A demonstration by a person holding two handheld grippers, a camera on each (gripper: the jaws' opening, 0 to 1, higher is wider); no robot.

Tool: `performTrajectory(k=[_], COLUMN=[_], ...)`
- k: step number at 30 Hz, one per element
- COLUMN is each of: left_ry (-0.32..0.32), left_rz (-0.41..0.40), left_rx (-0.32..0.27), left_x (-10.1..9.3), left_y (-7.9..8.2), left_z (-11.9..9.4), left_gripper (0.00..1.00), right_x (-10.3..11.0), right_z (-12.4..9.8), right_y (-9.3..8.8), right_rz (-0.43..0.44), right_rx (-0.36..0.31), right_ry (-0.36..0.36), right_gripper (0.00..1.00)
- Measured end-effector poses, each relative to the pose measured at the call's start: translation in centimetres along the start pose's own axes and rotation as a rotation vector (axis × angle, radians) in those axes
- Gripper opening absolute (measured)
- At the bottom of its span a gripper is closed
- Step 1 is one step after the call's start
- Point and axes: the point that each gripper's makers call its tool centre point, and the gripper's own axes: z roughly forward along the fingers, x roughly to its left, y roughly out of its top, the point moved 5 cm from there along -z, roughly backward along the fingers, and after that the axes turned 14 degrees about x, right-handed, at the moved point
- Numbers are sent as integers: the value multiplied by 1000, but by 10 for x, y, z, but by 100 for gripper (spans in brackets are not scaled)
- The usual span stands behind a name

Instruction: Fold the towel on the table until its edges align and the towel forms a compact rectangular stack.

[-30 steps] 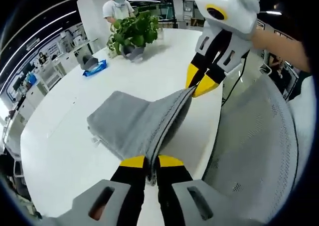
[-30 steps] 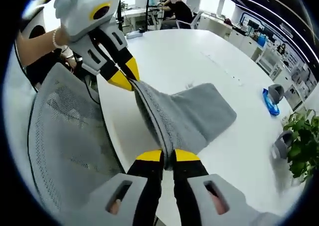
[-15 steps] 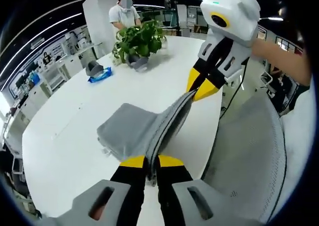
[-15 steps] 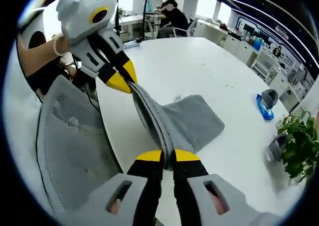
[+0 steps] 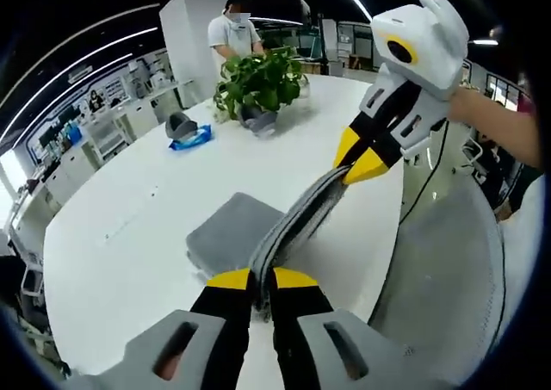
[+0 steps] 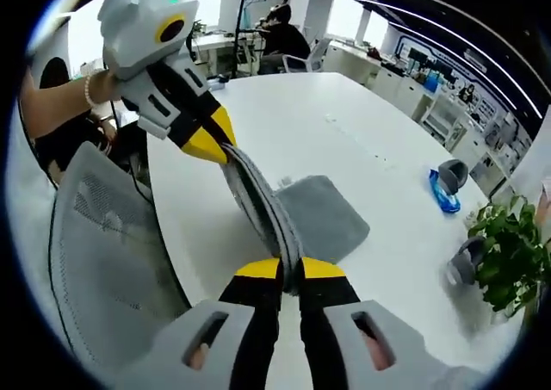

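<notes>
Towel (image 5: 232, 235) on white table (image 5: 120, 235), potted plant (image 5: 261, 82), mesh chair (image 6: 103, 261), open office

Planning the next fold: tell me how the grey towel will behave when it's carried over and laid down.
Probably floppy: the towel sags between the left gripper and the right gripper, its far part lying on the table. Likely light, as two pinches lift its edge. Its layered edge may slip apart if either grip loosens.
</notes>
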Motion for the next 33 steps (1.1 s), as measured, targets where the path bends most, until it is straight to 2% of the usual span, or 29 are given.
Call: performTrajectory(k=[6,20,28,33], left_ry=[19,59,59,50], left_rz=[-75,-139,-165,-183], left_rx=[-30,-53,-29,-14], left_x=[15,47,64,73], left_y=[11,34,42,42], left_z=[6,37,66,79], left_gripper=[8,8,8,8], right_x=[-17,-57,-81,-92], right_z=[4,27,52,66], right_y=[11,26,30,32], right_rz=[19,72,99,122], right_rx=[-18,-21,-1,-9], right_ry=[-40,-113,-135,-124], right_gripper=[4,3,3,3])
